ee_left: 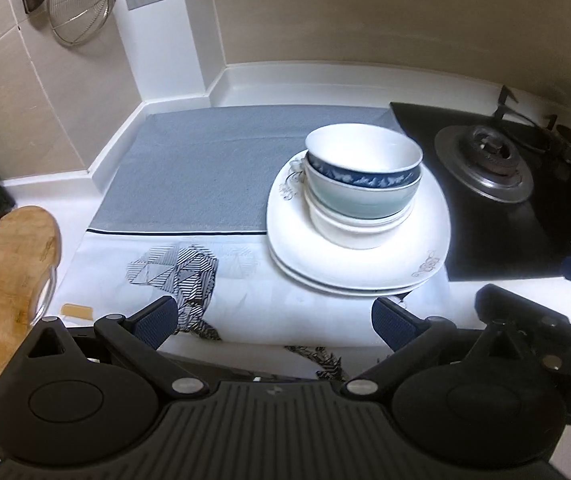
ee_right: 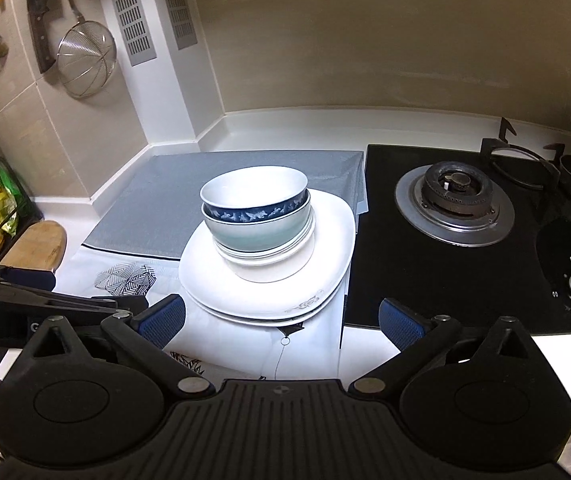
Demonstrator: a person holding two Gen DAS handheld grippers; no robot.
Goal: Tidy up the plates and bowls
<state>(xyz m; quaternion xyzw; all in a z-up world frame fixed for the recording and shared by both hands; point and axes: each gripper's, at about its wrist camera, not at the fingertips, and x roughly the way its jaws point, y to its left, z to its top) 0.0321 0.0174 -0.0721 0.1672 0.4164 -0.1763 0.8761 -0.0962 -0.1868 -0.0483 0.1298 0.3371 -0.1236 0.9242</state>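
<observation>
- The stacking looks done or close to it: both tools hang short of the pile, near the front edge of the white desk, and neither one is touching any crockery.
- The left tool has its blue-padded jaws spread wide with nothing between them; the right tool stands just as wide and empty.
- The pile sits on a grey-and-white printed cloth spread over the desk, just beside the black glass gas hob.
- At the bottom are two large white squarish plates with a faint scroll motif near one corner, one lying on the other.
- On them stands a nest of round bowls: a plain white bowl lowest, thin white rims above it, then a pale green bowl, and on top a white bowl with a dark blue patterned band.
- The nest sits off-centre on the plates and seems to lean a little.
- If anything follows, I judge it would be steadying or shifting the whole pile, gripping the plates' rims from both sides.
</observation>
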